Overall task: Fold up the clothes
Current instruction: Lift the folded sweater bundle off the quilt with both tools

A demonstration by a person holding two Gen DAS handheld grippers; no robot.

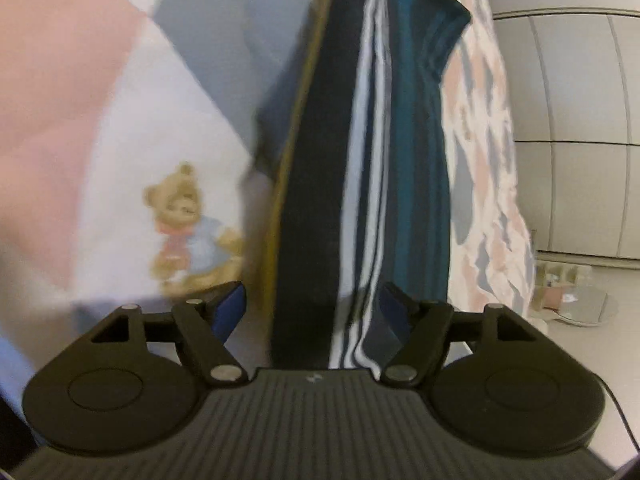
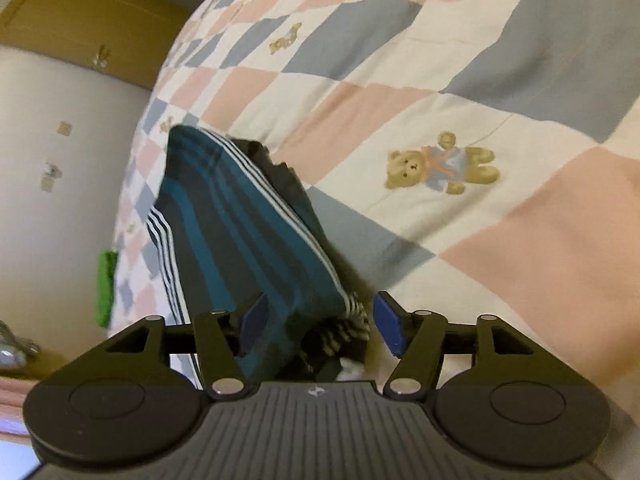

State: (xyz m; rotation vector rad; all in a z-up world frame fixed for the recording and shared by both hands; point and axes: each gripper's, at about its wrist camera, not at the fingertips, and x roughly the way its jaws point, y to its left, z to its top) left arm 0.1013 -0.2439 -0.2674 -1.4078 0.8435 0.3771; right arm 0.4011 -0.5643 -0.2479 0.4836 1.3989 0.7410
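Observation:
A dark garment (image 1: 416, 160) with teal bands and thin white stripes lies as a long folded strip on a patchwork quilt (image 1: 120, 120). My left gripper (image 1: 314, 312) is open over its near end, and the cloth runs between the blue pads without either pressing on it. In the right wrist view the same garment (image 2: 240, 220) stretches away toward the bed's far edge. Its bunched striped end sits between the jaws of my right gripper (image 2: 320, 322), which is open. The right pad stands apart from the cloth.
The quilt (image 2: 440, 100) has pink, grey and white squares with teddy bear prints. The bed edge drops off beside the garment. White wardrobe doors (image 1: 580, 140) and floor clutter (image 1: 576, 300) lie beyond. A wooden cabinet (image 2: 80, 12) and a green cloth (image 2: 106, 288) are past the other edge.

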